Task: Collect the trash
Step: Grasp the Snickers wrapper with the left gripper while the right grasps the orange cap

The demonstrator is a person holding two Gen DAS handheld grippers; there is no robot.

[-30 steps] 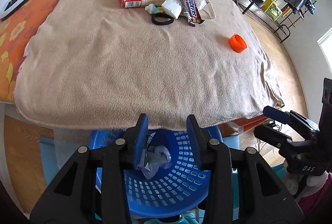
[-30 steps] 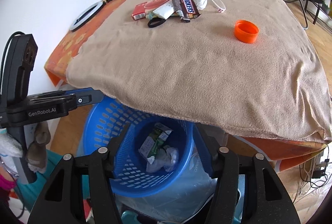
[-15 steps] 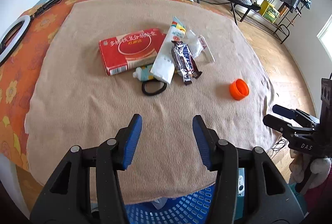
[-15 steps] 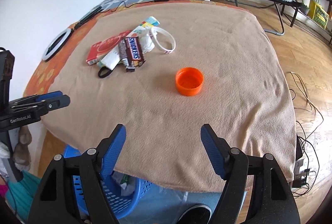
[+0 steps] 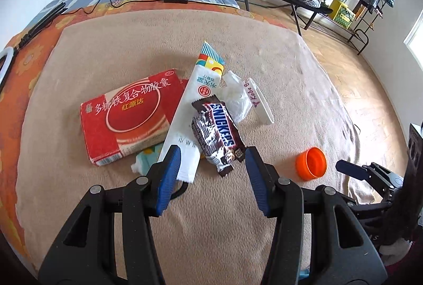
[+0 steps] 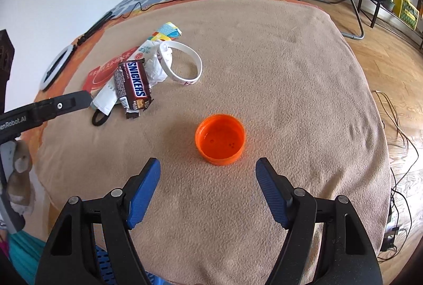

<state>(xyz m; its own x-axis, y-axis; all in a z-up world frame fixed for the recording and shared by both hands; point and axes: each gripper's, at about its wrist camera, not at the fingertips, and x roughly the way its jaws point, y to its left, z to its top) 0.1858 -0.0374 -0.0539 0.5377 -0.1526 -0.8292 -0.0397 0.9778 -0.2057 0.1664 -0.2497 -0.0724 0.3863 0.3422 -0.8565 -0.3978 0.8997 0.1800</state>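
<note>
Left wrist view: left gripper (image 5: 212, 162) spread, empty; brown crinkled Snickers wrapper (image 5: 218, 133) at 12 o'clock, overlapping white paper sachet (image 5: 189, 124); pinch risks dragging both.

Right wrist view: right gripper (image 6: 207, 175) spread; round orange plastic cap (image 6: 220, 139) at 12 o'clock; smooth rim may slip out.

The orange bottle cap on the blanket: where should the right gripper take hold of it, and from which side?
Grip the orange bottle cap across its thin rim, coming from above. It lies open side up, alone, straight ahead of the open right gripper.
</note>
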